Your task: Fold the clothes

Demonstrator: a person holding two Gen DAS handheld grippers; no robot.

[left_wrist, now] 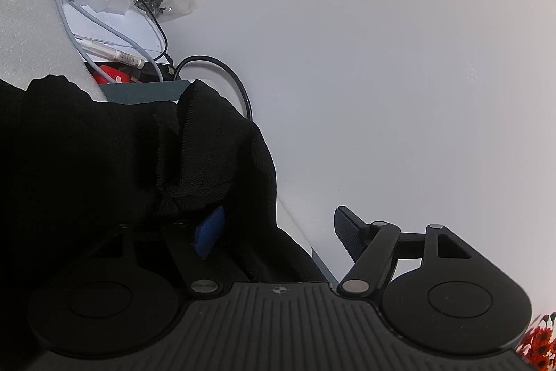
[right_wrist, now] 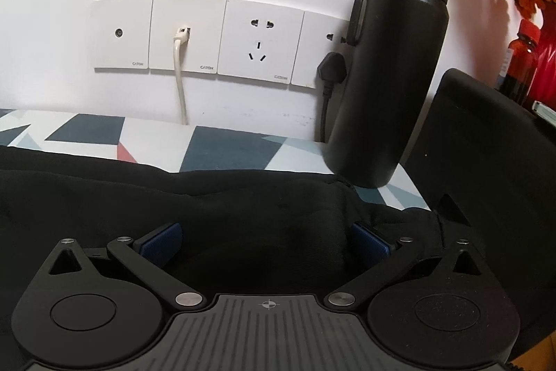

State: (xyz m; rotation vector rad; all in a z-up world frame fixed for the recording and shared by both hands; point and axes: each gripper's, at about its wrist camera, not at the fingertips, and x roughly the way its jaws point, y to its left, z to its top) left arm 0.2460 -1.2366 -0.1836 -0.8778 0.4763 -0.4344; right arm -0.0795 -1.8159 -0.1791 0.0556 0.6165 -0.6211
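White wall ahead; your left claw and right claw gape around black garment; only right view shows flask.

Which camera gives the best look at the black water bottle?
The right wrist view: the black water bottle stands upright on the patterned cloth by the wall sockets, seen nearly whole. The left wrist view shows none of it, only the black garment and clutter.

L black two-finger gripper has jaws spread wide, its left finger buried under black cloth, while R black two-finger gripper also stands spread, blue pads flanking a fold.
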